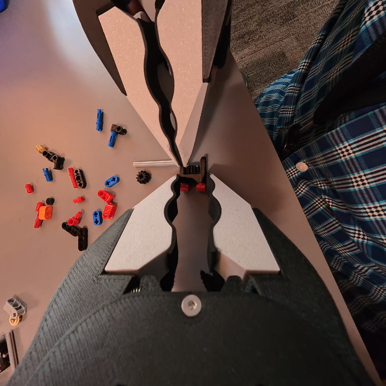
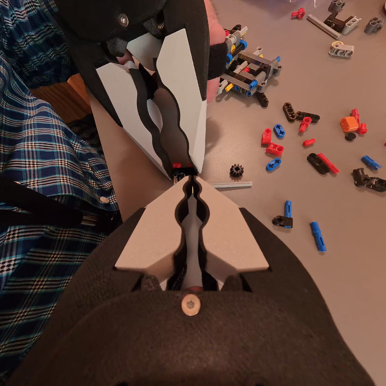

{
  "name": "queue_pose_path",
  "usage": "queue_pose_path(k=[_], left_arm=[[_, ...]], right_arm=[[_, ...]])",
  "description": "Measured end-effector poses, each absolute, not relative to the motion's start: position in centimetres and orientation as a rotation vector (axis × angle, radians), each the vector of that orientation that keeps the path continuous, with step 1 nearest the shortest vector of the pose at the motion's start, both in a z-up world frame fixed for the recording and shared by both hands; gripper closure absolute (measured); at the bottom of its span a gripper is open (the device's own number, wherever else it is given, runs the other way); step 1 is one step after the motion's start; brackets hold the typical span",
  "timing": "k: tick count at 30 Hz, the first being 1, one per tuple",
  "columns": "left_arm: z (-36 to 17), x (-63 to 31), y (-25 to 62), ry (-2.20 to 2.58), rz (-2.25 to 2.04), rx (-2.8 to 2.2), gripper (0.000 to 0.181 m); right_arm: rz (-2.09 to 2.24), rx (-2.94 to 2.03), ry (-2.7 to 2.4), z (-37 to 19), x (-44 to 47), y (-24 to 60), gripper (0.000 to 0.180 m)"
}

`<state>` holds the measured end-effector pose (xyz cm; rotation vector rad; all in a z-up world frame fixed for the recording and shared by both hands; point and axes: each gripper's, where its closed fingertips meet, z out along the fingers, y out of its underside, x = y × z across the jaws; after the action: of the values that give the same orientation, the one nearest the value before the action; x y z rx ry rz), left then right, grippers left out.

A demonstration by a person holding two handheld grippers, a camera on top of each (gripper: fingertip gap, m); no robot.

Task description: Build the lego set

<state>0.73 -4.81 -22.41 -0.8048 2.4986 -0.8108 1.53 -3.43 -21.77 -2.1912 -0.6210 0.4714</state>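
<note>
the lego set is in three groups: a small black sub-assembly (image 1: 193, 172) with two red pins (image 1: 184, 187) held above the table's near edge, a partly built frame (image 2: 249, 69) toward the far side of the table, and loose parts scattered between them.

left tongs (image 1: 193, 183): partly open, fingers clamped on the sides of the black sub-assembly just above the red pins.

right tongs (image 2: 193, 180): nearly closed, tips meeting the same sub-assembly from the opposite side. a small yellowish piece seems to sit between the tips; what it is cannot be told.

nearby loose parts: a black gear (image 1: 143, 177) and a pale thin rod (image 1: 153, 163), both lying on the table (image 1: 62, 73) just beside the tongs; blue pins (image 1: 99, 120) lie farther toward the centre.

handling judgement:
- the parts are light, rigid plastic with smooth faces, so they are likely to slip or twist under an off-centre grip.
- press-fit joints probably need firm, axial force.
- take hold of the sub-assembly across its flat side walls, clear of the pins and gear teeth.
- a dropped part near this edge could fall off the table.
</note>
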Motion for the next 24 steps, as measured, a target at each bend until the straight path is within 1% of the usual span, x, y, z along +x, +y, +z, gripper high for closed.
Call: queue_pose_path(k=[6,13,16,22,24], left_arm=[[-22.4,0.7,-4.8,2.499,-0.813,-0.806,0.158],[-22.4,0.7,-4.9,2.500,-0.815,-0.808,0.158],[-22.4,0.6,-4.9,2.501,-0.813,-0.807,0.158],[-22.4,0.6,-4.9,2.507,-0.812,-0.805,0.158],[-22.4,0.6,-4.9,2.507,-0.815,-0.806,0.158]], right_arm=[[0.481,-2.187,-0.624,-21.9,1.7,-3.3,0.179],[0.487,-2.175,-0.626,-21.6,2.2,-3.8,0.172],[0.483,-2.150,-0.703,-21.4,2.0,-4.9,0.170],[0.330,-2.144,-0.915,-22.7,1.4,-5.5,0.165],[0.300,-2.135,-0.954,-23.0,1.1,-5.4,0.166]])
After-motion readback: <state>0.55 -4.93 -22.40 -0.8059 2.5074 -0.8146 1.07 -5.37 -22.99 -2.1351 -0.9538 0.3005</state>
